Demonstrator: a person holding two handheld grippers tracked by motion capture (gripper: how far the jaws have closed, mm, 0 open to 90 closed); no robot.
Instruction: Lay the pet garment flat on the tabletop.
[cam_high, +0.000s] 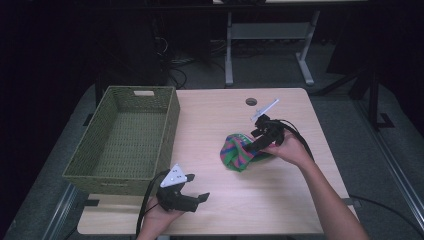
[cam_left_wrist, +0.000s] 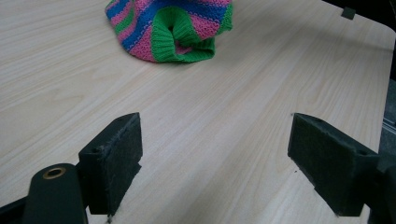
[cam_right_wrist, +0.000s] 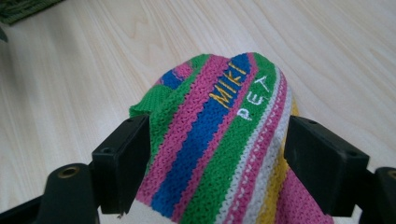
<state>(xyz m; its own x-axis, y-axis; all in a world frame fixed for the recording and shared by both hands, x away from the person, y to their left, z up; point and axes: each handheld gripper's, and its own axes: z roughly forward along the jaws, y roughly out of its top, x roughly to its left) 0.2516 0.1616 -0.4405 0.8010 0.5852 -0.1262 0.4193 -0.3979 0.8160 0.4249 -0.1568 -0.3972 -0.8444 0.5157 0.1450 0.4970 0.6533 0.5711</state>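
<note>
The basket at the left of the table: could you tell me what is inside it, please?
Nothing shows inside the basket: the high view sees its woven floor bare. The near wall hides a strip of the floor along it, so something flat there could go unseen. The knitted cloth lies outside, on the table.

Striped knit hat (cam_right_wrist: 224, 140) is cut off by bottom edge in right gripper view; its lower part is masked by the jaws. Lettering "MIKI" and "PEA" is legible, the rest hidden by a fold.
</note>
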